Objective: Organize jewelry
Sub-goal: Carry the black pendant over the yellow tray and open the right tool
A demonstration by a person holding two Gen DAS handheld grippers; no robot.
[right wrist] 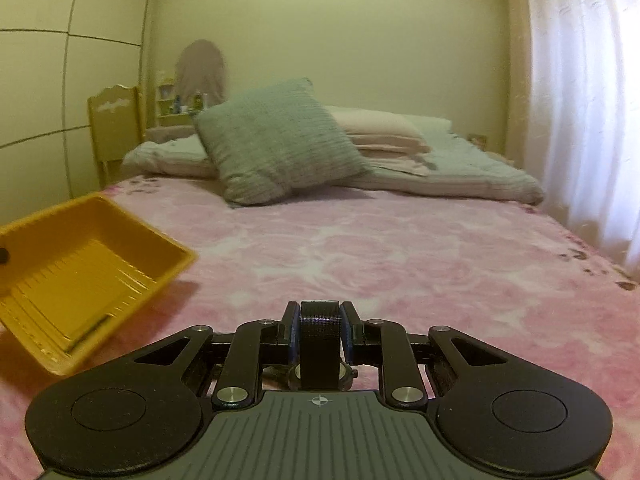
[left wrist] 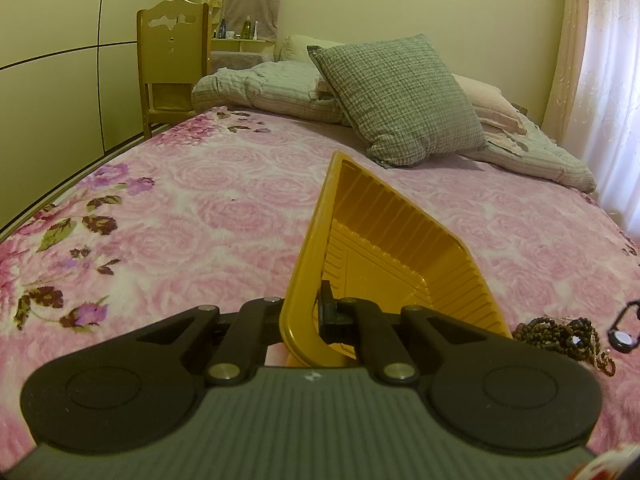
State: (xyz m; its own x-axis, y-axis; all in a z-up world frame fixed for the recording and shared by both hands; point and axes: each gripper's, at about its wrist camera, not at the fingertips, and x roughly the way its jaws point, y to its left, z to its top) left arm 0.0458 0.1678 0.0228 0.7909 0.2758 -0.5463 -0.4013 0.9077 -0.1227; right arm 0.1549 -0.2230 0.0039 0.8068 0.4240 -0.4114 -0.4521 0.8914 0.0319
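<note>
In the left wrist view my left gripper is shut on the near rim of a yellow plastic tray, holding it tilted above the bed. The tray holds nothing that I can see. The same tray shows at the left of the right wrist view. My right gripper is shut on the black strap of a wristwatch, whose round case hangs just under the fingers. A heap of brown beaded necklaces lies on the blanket to the right of the tray. Beside it is a small black round piece with a pale face.
A pink rose-patterned blanket covers the bed. A grey checked cushion and folded bedding lie at the head end. A wooden chair stands far left by wardrobe doors. A white curtain hangs at the right.
</note>
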